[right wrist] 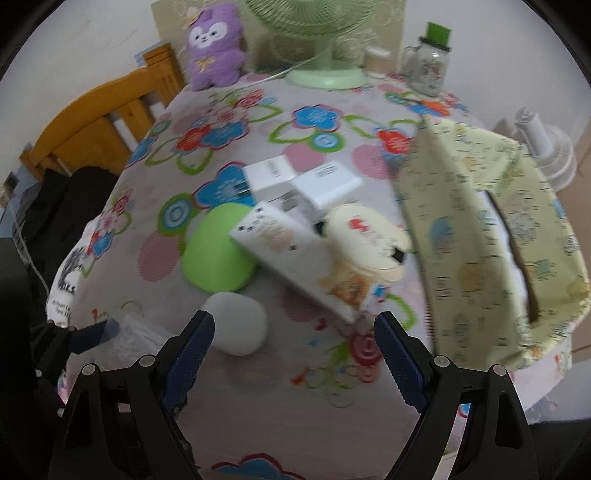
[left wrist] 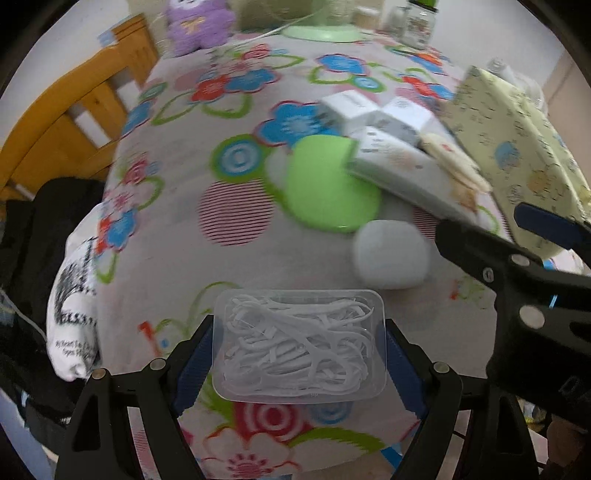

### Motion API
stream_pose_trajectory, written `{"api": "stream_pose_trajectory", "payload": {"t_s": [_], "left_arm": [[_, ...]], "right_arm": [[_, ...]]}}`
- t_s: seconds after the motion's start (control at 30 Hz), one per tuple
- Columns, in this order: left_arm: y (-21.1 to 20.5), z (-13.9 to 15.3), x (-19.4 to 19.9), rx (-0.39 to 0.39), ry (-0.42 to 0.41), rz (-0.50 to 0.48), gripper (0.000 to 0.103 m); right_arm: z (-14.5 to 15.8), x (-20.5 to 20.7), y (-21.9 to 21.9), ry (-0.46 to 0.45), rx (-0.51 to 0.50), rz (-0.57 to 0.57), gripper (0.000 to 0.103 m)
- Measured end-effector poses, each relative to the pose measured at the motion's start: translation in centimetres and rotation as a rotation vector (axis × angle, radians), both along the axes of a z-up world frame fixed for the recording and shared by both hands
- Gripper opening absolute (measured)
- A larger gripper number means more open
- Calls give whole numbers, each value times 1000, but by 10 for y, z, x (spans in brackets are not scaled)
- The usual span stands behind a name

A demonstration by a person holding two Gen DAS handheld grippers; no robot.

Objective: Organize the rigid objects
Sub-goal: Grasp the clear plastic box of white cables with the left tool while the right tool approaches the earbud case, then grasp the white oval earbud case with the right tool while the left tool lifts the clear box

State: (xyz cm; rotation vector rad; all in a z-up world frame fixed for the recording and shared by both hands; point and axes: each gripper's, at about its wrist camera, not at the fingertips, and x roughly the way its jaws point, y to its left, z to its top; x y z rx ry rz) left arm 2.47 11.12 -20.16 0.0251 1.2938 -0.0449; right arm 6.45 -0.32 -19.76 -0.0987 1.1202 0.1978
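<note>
My left gripper (left wrist: 300, 350) clamps clear floss box (left wrist: 300, 343); right gripper (right wrist: 294, 354) wide, empty. White pebble case (right wrist: 236, 323), green case (right wrist: 216, 247), long white box (right wrist: 295, 258) crowd ahead.

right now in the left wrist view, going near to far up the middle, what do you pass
clear plastic box of white bits between the left jaws → white rounded case → green oval case → white boxes → green fan base
</note>
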Motion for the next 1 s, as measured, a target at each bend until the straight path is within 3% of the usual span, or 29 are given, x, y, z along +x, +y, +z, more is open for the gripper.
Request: {"api": "stream_pose_trajectory", "payload": {"t_s": [0.23,0.43,0.73,0.83,0.9,1.0], "left_arm": [[24,-3,3,41,-11,66,86],[27,-9,6,45,-14,33,86],[28,-11,8,35,-9,15,86],[29,-12,9,38,-5,14,86],[28,-12,9,44,-3,11,86],[26,-11,9,49,-3,10,86]], "right_arm": [[-17,5,24,35,4,60,90],[-35,11,33,52,-31,77,90],[-54,19,39,108,-27,61,79],[-53,18,43,96,-41,84,71],[-53,17,47,81,-69,107,59],[-52,19,47,87,-80,122,58]]}}
